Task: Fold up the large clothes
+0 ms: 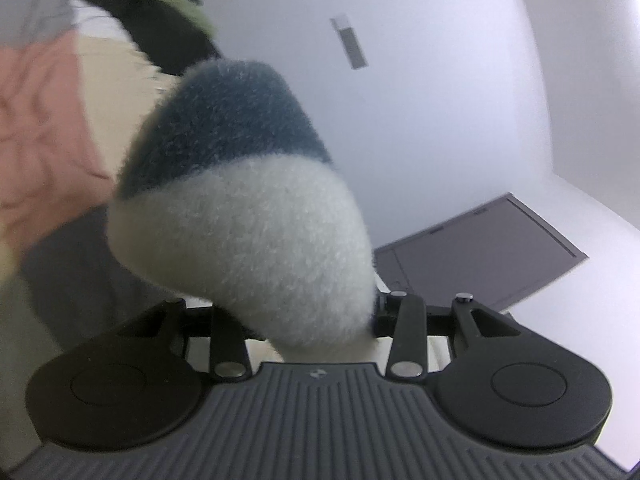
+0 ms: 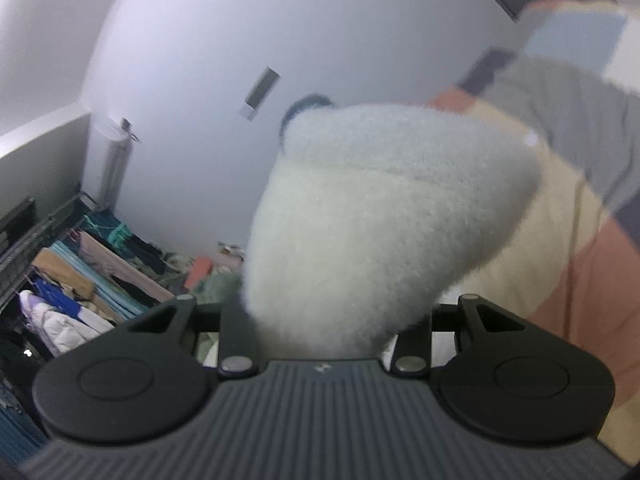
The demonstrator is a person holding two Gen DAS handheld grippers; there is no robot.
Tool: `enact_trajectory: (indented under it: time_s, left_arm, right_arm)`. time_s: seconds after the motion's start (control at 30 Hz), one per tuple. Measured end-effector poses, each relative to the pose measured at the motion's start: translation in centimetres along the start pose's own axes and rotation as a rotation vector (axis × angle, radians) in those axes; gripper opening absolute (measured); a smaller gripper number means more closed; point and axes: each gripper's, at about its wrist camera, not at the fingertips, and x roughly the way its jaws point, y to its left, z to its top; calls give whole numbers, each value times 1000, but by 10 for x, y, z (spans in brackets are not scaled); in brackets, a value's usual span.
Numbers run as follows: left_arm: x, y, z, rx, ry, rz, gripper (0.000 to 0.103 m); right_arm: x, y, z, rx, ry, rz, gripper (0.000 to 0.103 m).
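No readable writing anywhere we look; the small emblem on each gripper body is too tiny to make out. Our left gripper [image 1: 304,312] is clenched on a fluffy fleece garment [image 1: 240,208], banded dark blue over white, bunched and rising up and away from the jaws toward the upper left. Our right gripper [image 2: 328,320] grips the same fleece, white here, bulging up and right. A clothes rack [image 2: 80,256] sits low left.

Right tool [image 2: 336,320] gripped white fleece fold [image 2: 384,216]; clothes rack [image 2: 92,264] sat lower left of it, striped fabric [image 2: 580,200] right.
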Motion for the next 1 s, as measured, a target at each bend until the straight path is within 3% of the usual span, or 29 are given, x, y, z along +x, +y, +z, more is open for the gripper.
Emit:
enact_trajectory:
  time_s: [0.3, 0.53, 0.73, 1.0]
  left_arm:
    - [65, -83, -24, 77, 59, -107, 46]
    - [148, -114, -56, 79, 133, -129, 46]
    - [217, -111, -87, 89, 193, -91, 46]
    - [270, -48, -138, 73, 271, -4, 46]
  right_arm:
    - [-54, -8, 74, -8, -123, 40, 44]
    - [-84, -42, 121, -19, -200, -10, 44]
    - [-87, -89, 136, -15, -252, -68, 44]
    - [-70, -164, 119, 37, -229, -143, 44]
